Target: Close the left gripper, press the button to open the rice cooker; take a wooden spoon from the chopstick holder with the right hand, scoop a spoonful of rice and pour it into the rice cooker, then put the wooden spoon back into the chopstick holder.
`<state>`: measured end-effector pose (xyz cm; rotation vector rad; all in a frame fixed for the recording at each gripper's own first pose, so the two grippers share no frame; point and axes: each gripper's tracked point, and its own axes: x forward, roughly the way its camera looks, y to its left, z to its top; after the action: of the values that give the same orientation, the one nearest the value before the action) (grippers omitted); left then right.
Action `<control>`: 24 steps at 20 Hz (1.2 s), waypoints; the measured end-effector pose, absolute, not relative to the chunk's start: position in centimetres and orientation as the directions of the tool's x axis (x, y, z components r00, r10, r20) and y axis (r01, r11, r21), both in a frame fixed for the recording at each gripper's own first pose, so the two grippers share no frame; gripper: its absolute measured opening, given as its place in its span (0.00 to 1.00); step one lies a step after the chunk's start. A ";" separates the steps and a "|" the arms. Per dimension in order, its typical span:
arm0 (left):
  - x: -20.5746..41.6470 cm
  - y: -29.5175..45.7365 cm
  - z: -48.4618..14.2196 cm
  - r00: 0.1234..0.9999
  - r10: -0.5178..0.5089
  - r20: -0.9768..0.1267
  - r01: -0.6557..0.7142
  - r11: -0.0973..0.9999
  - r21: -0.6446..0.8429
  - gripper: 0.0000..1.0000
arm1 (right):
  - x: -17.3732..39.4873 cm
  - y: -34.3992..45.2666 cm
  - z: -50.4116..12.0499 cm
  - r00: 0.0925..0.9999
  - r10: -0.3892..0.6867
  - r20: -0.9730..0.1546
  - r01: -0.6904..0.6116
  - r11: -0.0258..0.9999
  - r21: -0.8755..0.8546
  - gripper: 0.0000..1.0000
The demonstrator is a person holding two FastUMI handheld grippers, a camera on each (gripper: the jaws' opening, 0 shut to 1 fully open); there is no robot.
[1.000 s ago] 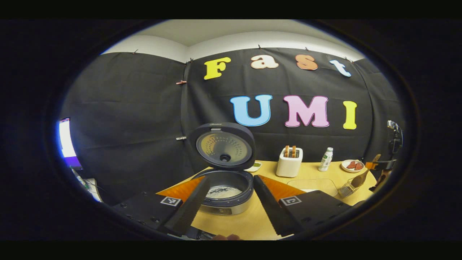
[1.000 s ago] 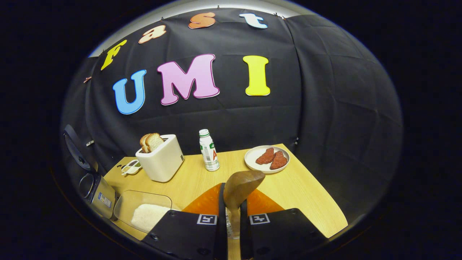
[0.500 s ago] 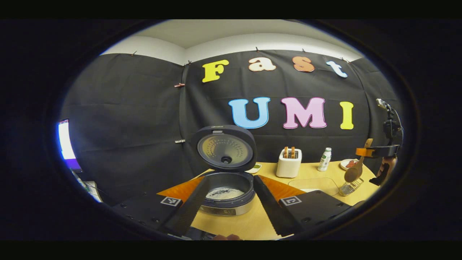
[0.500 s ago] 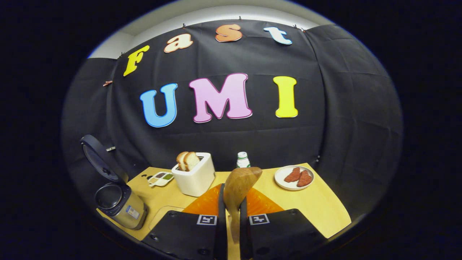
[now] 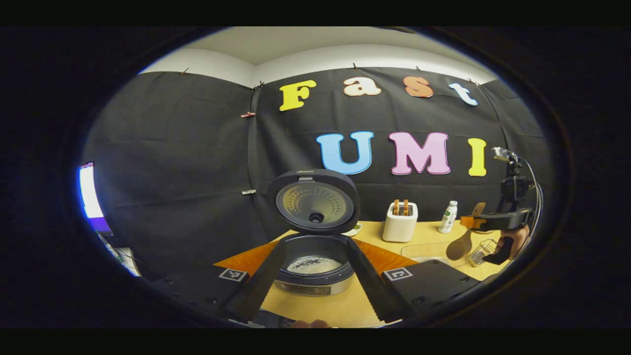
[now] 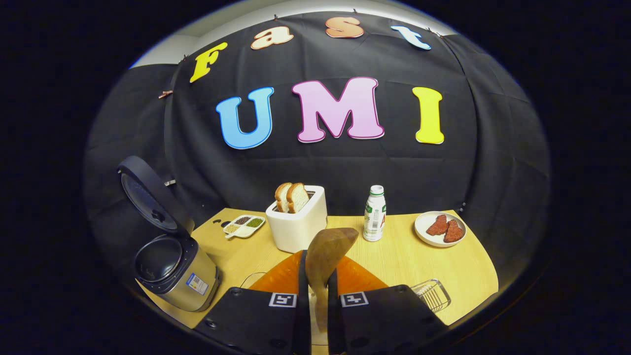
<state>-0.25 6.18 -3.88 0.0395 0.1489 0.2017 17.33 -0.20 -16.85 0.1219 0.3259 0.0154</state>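
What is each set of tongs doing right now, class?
Left tongs: open, holding nothing.
Right tongs: closed on the spoon.

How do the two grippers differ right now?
The left gripper has its fingers spread wide apart and empty, framing the open rice cooker. The right gripper has its fingers pressed on the handle of the wooden spoon, whose bowl sticks up between them. The left points at the cooker; the right points toward the toaster. Both are above the table.
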 end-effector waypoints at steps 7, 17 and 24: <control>1.2 7.6 -4.7 0.968 0.182 -0.170 -0.175 0.983 0.057 0.85 | 19.5 2.2 -22.4 0.909 0.033 -0.417 0.020 0.992 0.122 0.18; 2.2 9.5 -5.0 0.964 0.186 -0.191 -0.177 0.982 0.066 0.85 | 20.0 6.8 -25.3 0.872 0.073 -0.484 0.023 0.982 0.189 0.18; 2.3 8.1 -5.1 0.971 0.144 -0.190 -0.136 0.989 0.058 0.85 | 19.0 9.1 -25.3 0.853 0.132 -0.505 0.040 0.948 0.316 0.17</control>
<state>2.35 8.12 -5.06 0.0447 0.1954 0.1414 19.03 9.06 -25.29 0.3251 0.5496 0.0492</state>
